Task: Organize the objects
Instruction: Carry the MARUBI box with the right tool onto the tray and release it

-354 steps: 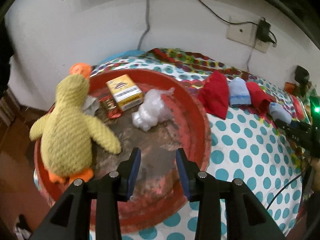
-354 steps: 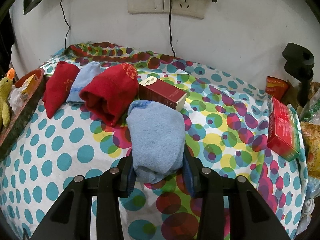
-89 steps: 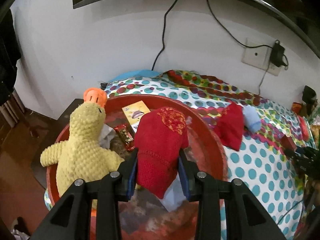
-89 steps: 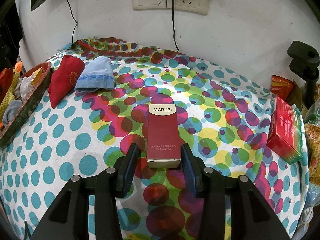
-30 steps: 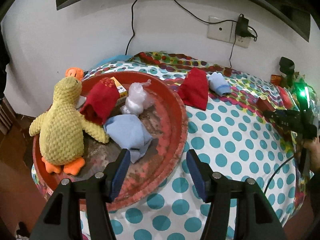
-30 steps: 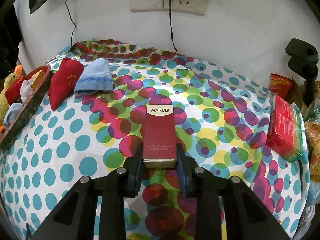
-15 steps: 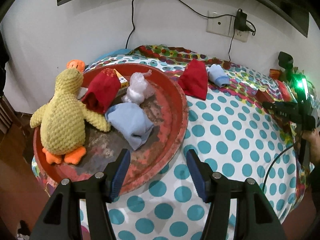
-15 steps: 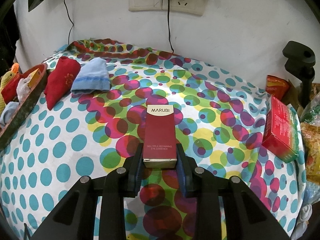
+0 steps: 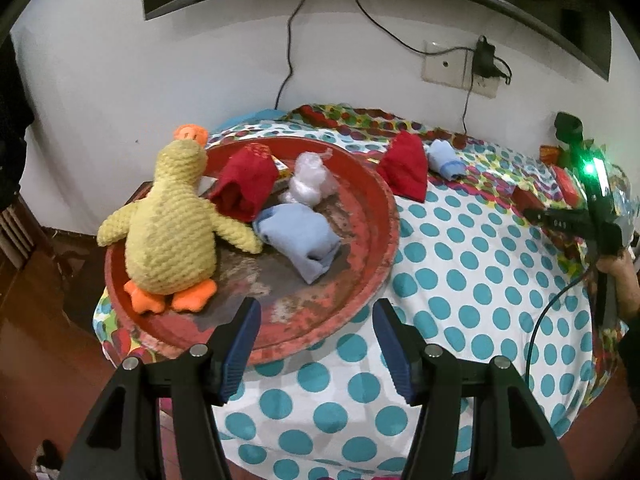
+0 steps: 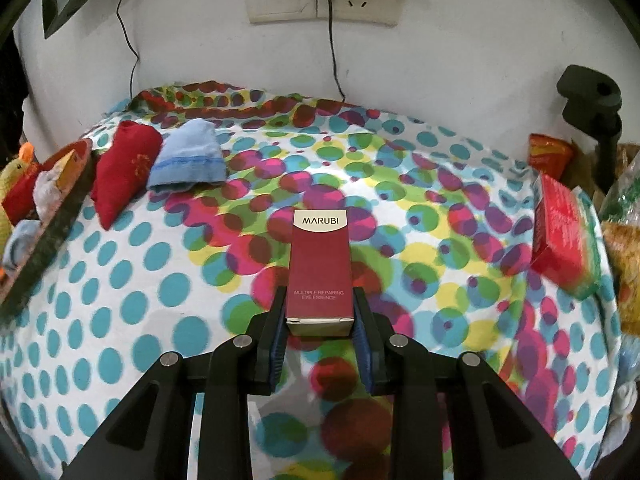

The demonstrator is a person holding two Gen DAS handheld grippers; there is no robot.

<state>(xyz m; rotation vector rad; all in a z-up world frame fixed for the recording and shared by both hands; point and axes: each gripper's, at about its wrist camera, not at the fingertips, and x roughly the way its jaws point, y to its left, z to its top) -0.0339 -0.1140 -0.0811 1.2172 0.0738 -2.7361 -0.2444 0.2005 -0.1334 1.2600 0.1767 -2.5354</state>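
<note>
1. Two grippers, diff states: right gripper point(image 10: 320, 322) is clamping the MARUBI box point(image 10: 320, 272) by its near end only, jaws pressing both long sides; box is sitting mid-cloth, pointing toward the wall.
2. Risk: w/ such a short bite, box is likely pivoting or sliding out on lift; squeezing harder is prob denting the thin card.
3. Left gripper point(image 9: 316, 344) is hanging w/ jaws wide apart, holding nothing, over the near rim of the red tray point(image 9: 380, 236) at the cloth's left edge.
4. Tray is already crowded: plush duck point(image 9: 168, 224), red sock point(image 9: 246, 188), blue sock point(image 9: 300, 240). Box could be landing on soft stuff and tipping.
5. Red sock point(image 10: 124, 168) and blue sock point(image 10: 188, 158) are still lying near the cloth's far-left edge; carry path may be snagging them.
</note>
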